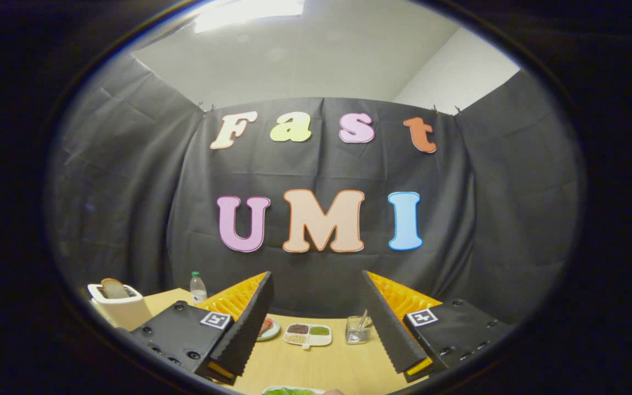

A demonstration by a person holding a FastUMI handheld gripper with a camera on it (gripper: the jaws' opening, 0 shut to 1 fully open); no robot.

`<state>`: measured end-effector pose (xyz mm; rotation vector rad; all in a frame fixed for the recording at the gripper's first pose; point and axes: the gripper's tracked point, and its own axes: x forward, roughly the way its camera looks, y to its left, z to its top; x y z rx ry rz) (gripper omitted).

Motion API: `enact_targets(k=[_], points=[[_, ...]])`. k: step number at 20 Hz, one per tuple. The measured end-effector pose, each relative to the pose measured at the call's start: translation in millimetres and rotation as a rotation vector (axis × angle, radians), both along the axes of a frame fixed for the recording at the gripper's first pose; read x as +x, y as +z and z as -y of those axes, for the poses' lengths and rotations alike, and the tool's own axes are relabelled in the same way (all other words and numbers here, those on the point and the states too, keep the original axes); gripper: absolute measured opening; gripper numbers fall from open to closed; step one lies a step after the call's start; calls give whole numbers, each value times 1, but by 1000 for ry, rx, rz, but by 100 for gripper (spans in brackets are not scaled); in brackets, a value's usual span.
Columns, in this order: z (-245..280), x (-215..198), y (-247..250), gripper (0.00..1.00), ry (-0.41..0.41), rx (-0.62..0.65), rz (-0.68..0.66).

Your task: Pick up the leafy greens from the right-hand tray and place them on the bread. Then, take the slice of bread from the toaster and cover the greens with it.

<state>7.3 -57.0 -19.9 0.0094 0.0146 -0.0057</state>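
Above the table point(316, 365), the gripper point(316, 329) hangs with jaws wide open and empty; it should descend squarely over the leafy greens point(288, 391) before closing.

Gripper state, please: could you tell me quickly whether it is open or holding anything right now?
Gripper: open, jaws spread wide, holding nothing, raised above the wooden table.

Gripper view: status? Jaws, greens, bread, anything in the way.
Gripper jaws open, empty, above the table. Greens on their tray, below the jaws. Bread in the toaster. Divided dish and glass jar ahead, nothing blocking.
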Motion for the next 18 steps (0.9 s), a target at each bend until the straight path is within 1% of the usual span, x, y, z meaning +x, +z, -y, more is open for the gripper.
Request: enact_targets(k=[2,6,13,18], points=[[3,2,-7,100,13,-8,-12],[5,6,-25,100,73,-44,-47],[3,5,-69,100,261,-166,-162],[-4,3,-108,100,385,-223,-260]])
